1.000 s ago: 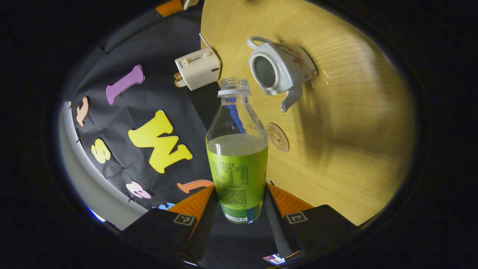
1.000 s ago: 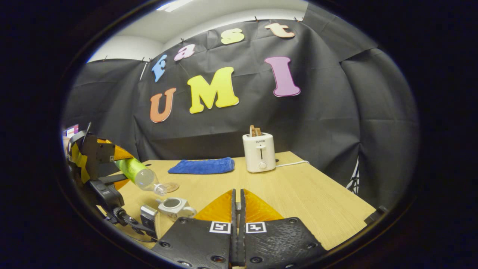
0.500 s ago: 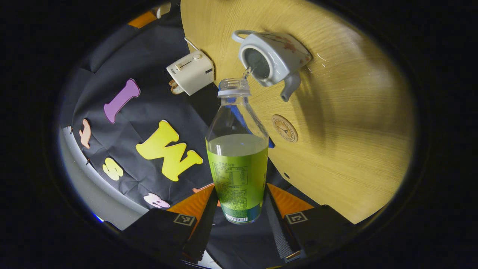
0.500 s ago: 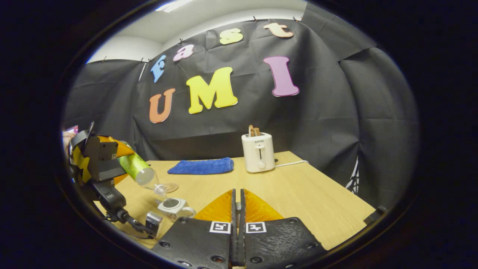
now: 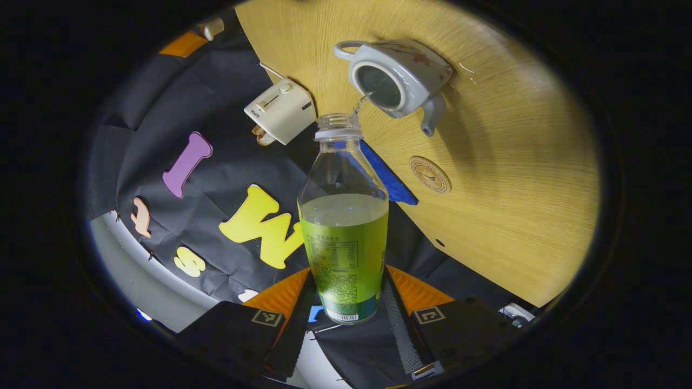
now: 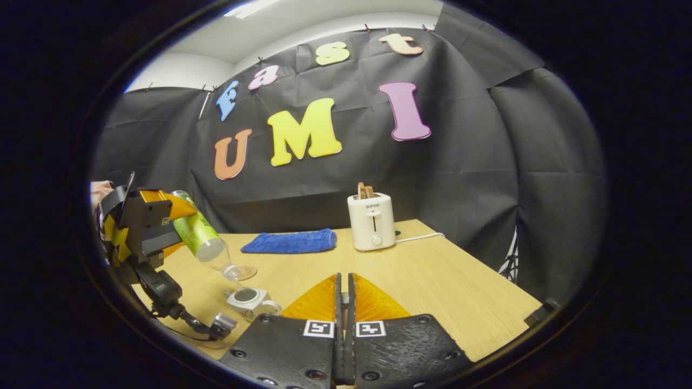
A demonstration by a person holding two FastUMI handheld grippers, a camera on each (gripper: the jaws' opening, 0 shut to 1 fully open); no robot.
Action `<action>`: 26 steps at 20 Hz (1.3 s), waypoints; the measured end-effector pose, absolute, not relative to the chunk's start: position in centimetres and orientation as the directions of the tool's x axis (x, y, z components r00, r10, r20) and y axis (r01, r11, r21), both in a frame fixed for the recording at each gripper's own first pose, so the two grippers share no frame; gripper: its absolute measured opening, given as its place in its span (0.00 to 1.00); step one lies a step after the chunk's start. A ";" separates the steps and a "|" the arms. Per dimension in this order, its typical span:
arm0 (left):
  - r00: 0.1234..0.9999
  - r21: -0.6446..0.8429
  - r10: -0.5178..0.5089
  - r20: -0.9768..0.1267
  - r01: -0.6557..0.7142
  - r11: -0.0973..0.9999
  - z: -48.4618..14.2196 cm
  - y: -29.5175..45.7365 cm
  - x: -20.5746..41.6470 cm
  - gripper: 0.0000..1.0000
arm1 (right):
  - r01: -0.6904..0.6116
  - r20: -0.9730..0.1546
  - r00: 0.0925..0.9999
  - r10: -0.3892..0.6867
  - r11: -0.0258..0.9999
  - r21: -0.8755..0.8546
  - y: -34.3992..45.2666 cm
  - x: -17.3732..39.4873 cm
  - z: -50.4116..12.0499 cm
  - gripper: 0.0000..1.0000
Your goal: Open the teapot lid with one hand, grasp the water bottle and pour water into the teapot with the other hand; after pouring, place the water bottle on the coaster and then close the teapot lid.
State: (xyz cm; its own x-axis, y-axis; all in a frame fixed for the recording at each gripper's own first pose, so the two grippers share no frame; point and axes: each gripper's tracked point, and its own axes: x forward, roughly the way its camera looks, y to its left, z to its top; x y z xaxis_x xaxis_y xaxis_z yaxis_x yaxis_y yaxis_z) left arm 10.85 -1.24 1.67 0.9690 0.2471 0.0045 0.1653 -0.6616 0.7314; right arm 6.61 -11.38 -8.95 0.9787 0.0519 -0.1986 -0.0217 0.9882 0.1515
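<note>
My left gripper (image 5: 346,273) is shut on a clear water bottle (image 5: 344,237) with a green label, held tilted with its open mouth down. A thin stream of water (image 5: 363,100) runs from the mouth into the open white teapot (image 5: 403,75), which stands lidless on the table. The round coaster (image 5: 430,174) lies bare beside the teapot. In the right gripper view, the left gripper (image 6: 162,221) tips the bottle (image 6: 203,237) over the teapot (image 6: 248,298). My right gripper (image 6: 341,281) is held above the table to the teapot's right, shut on the teapot lid; a sliver shows between its fingertips.
A white toaster (image 6: 371,221) with bread in it stands at the back of the wooden table (image 6: 432,281), its cord trailing right. A folded blue cloth (image 6: 289,241) lies left of the toaster. A hand holds the left gripper at the far left.
The left gripper has risen and tipped the bottle further, bringing its mouth over the teapot's opening. Water now runs into the teapot. The right gripper has stayed put.
</note>
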 end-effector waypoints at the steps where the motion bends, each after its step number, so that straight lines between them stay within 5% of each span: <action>1: 0.968 0.732 0.249 0.006 0.166 -0.661 1.6 -1.2 10.8 0.70 | -0.023 -0.198 0.979 0.053 0.988 0.151 -11.3 6.6 -9.0 0.00; 7: 0.971 0.739 0.240 0.003 0.159 -0.654 1.6 -1.3 11.0 0.73 | -0.025 -0.194 0.979 0.054 0.988 0.150 -11.3 6.5 -8.8 0.00; 13: 0.942 0.861 0.309 -0.131 0.262 -0.435 -2.5 1.1 10.0 0.72 | -0.027 -0.186 0.981 0.055 0.988 0.149 -11.3 6.5 -8.5 0.00; 20: 0.883 0.926 0.295 -0.366 0.315 0.207 -7.2 3.7 6.5 0.73 | -0.030 -0.176 0.983 0.058 0.987 0.159 -11.0 6.2 -7.9 0.00; 26: 0.908 0.748 0.198 -0.369 0.164 0.642 -6.7 4.3 4.7 0.73 | -0.043 -0.168 0.983 0.069 0.987 0.157 -10.1 5.7 -7.1 0.00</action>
